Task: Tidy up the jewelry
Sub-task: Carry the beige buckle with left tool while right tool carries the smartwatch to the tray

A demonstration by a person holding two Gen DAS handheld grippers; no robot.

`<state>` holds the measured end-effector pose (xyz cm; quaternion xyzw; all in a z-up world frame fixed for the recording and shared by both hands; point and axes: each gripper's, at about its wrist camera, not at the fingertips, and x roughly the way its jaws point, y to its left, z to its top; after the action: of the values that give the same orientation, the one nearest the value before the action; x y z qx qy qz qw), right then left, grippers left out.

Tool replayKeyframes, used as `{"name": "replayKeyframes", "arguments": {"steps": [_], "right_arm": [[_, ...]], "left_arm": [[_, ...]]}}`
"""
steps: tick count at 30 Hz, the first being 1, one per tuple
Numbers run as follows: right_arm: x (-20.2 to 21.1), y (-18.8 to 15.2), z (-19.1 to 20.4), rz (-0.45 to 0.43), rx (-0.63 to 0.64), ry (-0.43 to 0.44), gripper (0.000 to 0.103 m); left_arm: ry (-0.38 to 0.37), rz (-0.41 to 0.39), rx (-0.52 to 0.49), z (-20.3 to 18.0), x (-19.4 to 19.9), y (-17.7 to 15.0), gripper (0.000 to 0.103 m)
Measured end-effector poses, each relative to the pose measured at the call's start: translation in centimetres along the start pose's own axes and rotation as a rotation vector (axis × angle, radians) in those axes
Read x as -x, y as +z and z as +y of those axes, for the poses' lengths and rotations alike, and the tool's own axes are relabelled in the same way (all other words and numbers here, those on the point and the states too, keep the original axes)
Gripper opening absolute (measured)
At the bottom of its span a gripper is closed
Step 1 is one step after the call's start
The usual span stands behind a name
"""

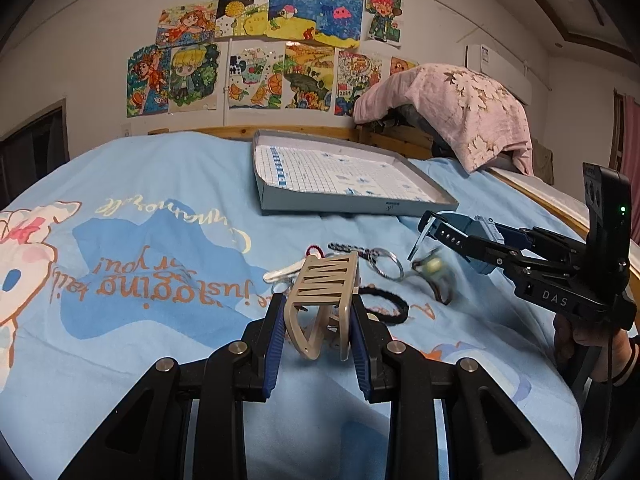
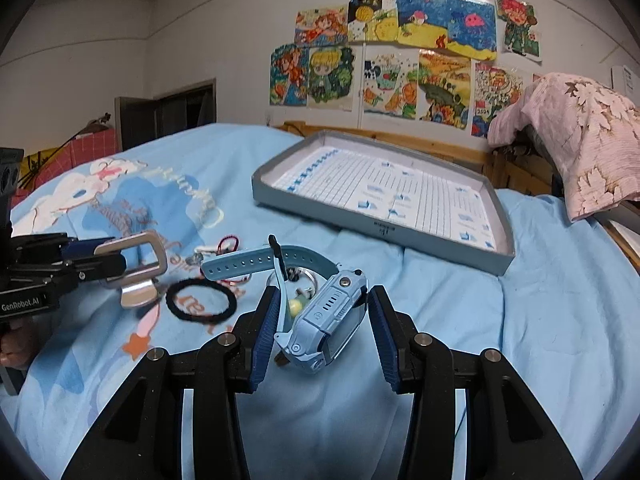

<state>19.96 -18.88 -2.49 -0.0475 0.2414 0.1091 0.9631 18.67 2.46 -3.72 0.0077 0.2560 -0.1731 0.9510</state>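
Progress: early; tray (image 2: 505, 256) empty, nothing placed in it yet; two pieces lifted, the rest loose on the bed (image 2: 520, 340).
Left gripper (image 1: 318, 326): fingers clamped on a beige hair claw clip (image 1: 326, 292), pads pressing both flanks.
Right gripper (image 2: 320, 332): fingers part way closed around a light blue watch (image 2: 328, 320); strap against the left pad, a gap showing at the right pad, so firmness of hold not clear.
Left to do: both held pieces into the tray, judged the likely goal; then the loose pieces.
Loose pieces: black hair tie (image 2: 201, 301) left of the right fingers; metal key ring (image 1: 386, 264), dark braided cord (image 1: 352, 249), small pale bead charm (image 1: 434, 267) and red loop (image 2: 228, 242) just beyond the fingers.
Tray: well beyond both pairs of fingers; shallow grey cardboard lid, low walls, white gridded paper lining.
Clip: rigid matte plastic, slotted zigzag top, curved teeth.
Watch: chunky moulded plastic case, perforated soft strap, glossy screen.
Hair tie: fuzzy, soft, closed ring.
Bed: soft blue printed cotton, wrinkled, yielding under weight.
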Motion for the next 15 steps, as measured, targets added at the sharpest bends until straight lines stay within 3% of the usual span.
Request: {"name": "replayKeyframes", "arguments": {"steps": [8,15], "right_arm": [[-0.1,1.5,-1.0,-0.076,-0.039,-0.027,0.04],[-4.2,4.6,-4.5,-0.117,-0.136,-0.027,0.04]], "left_arm": [[0.062,-0.023,0.037,-0.1,-2.4,5.2,0.028],[0.087,-0.07,0.066,-1.3,-8.5,11.4,0.028]]}}
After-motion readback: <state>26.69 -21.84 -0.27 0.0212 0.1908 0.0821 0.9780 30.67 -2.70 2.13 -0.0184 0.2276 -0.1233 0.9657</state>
